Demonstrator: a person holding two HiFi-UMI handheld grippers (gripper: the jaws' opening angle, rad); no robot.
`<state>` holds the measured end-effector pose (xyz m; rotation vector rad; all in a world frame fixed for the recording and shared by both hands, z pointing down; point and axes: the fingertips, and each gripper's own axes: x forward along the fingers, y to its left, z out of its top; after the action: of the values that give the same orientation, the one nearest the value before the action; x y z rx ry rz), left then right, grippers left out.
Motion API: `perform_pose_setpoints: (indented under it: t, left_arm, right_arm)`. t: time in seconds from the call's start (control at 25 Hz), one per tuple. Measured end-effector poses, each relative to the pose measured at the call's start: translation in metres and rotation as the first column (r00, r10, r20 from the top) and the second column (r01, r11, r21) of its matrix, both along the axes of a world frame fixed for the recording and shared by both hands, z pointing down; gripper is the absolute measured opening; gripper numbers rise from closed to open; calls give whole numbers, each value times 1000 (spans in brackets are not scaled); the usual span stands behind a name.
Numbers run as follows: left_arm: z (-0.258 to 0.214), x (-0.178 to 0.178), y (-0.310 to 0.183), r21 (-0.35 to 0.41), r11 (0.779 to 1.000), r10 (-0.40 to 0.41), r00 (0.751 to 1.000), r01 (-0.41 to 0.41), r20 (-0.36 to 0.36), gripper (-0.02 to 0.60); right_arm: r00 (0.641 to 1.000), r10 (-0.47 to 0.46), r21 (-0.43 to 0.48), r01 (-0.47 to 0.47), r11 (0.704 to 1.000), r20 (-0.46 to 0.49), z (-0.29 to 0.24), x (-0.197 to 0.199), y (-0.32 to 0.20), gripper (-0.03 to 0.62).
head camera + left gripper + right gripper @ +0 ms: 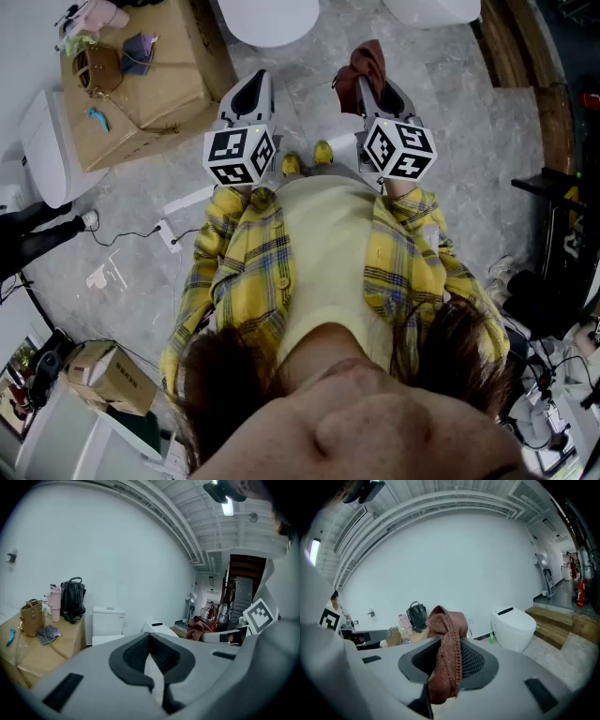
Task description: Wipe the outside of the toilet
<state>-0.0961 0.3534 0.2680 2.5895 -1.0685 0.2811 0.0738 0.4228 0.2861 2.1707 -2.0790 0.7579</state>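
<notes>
My right gripper [372, 91] is shut on a reddish-brown knitted cloth [359, 67], which bunches up above the jaws and hangs down between them [446, 658]. A white rounded toilet [513, 629] stands ahead and to its right by the wall, apart from the cloth. My left gripper [250, 92] is held level beside the right one, jaws shut with nothing between them [152, 674]. Ahead of it stand a white toilet with a square tank [108, 620] and a second low toilet [159, 629]. In the head view two white toilets [269, 19] [431, 9] sit at the top edge.
A cardboard box [150, 89] at the left carries a tan handbag [30, 618], a black bag [72, 599] and a pink bottle [55, 603]. Another white fixture [45, 150] lies at the far left. Cables and a power strip [169, 234] trail on the grey floor. Wooden steps [555, 625] rise at the right.
</notes>
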Motion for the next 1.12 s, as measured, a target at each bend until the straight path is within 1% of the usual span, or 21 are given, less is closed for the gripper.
perform_pose_setpoints:
  t: [0.28,0.48,0.72,0.88,1.12]
  left_arm:
    - [1,3,-2,-3,1000,-14,1000,14,-2,2]
    - [4,5,-8,-6,999,-35,999,35,-6,2]
    - [10,22,-17,-34,998,-44,999,43,-19,2]
    - [17,32,-24,-41,998,-48,999,49,5,2]
    - [19,34,-31,-28,996,-82,996,83,42,2]
  right_arm:
    - [1000,-1,21,1,1000,19,-2,7,-7,122]
    - [999,-24,25,23,999,27,1,10,-16,123]
    - [999,-43,8,43,999,27,10,23,-22,123]
    - [998,-43,-4,43,999,43,16,37,-28,123]
    - [997,-58,-9,59,998,42,25,50,-38,123]
